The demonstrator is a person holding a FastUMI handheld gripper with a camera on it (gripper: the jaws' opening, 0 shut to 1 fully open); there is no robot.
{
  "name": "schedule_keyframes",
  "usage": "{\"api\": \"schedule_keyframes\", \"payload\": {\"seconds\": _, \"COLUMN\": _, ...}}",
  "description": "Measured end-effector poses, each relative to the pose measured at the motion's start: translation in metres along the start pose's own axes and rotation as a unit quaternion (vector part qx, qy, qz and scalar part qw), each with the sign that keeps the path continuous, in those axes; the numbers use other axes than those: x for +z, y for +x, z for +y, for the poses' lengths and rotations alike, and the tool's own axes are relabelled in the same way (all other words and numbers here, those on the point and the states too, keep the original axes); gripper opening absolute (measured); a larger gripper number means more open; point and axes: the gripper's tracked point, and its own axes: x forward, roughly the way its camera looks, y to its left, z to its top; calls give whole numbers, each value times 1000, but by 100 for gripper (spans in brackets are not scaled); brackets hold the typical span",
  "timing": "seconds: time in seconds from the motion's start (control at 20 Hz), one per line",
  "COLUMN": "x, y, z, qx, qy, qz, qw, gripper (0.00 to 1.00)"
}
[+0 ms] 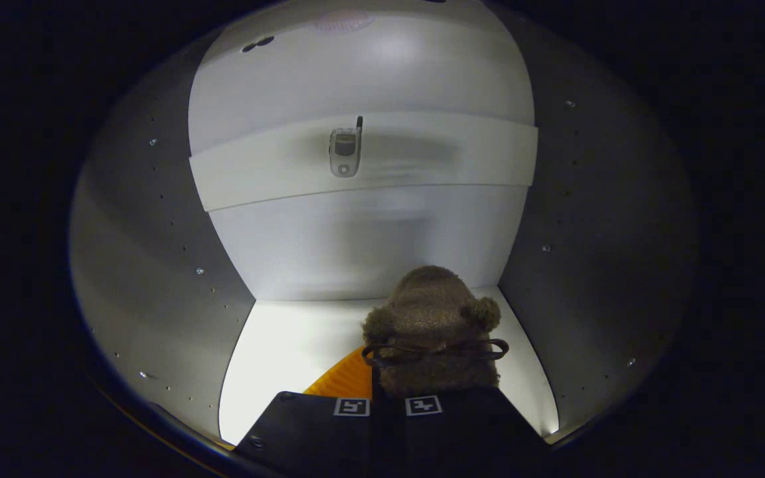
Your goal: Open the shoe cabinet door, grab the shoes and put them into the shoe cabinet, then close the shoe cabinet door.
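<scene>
Fuzzy slipper held inside the shoe cabinet

The gripper [388, 406] has its fingers together, clamped on a brown plush slipper [430, 325] over the cabinet floor [289, 352]; a shelf [422, 159] sits at 12 o'clock beyond it.

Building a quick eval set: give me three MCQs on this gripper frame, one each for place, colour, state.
1. Where is the fuzzy slipper?
A. inside the cabinet, on its floor
B. on the shelf
C. outside the cabinet

2. The slipper's upper is:
A. white
B. brown
C. blue

3. The gripper is:
A. wide open, nothing near
B. closed at the slipper's heel
C. pressing the phone

Answers: 1 A, cabinet walls surround it; 2 B, brown fuzzy upper; 3 B, the fingers meet at the slipper's near end.
</scene>
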Motion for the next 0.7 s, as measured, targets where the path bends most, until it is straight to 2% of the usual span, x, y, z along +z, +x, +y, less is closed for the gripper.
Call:
{"api": "schedule_keyframes", "payload": {"seconds": 0.2, "x": -14, "y": 13, "z": 4, "qx": 2, "qy": -7, "qz": 27, "qw": 1000, "gripper": 7}}
{"api": "schedule_keyframes", "payload": {"seconds": 0.35, "x": -13, "y": 11, "z": 8, "qx": 4, "qy": -15, "qz": 23, "qw": 1000, "gripper": 7}}
{"api": "schedule_keyframes", "payload": {"seconds": 0.45, "x": -16, "y": 13, "z": 6, "qx": 3, "qy": -17, "qz": 26, "qw": 1000, "gripper": 19}}
{"api": "schedule_keyframes", "payload": {"seconds": 0.55, "x": -15, "y": 11, "z": 7, "qx": 5, "qy": -19, "qz": 26, "qw": 999, "gripper": 18}}
{"api": "schedule_keyframes", "payload": {"seconds": 0.6, "x": -18, "y": 13, "z": 7, "qx": 4, "qy": -23, "qz": 29, "qw": 999, "gripper": 34}}
{"api": "schedule_keyframes", "payload": {"seconds": 0.65, "x": -19, "y": 6, "z": 7, "qx": 4, "qy": -28, "qz": 32, "qw": 999, "gripper": 33}}
{"api": "schedule_keyframes", "payload": {"seconds": 0.7, "x": -22, "y": 7, "z": 7, "qx": 3, "qy": -32, "qz": 34, "qw": 999, "gripper": 42}}
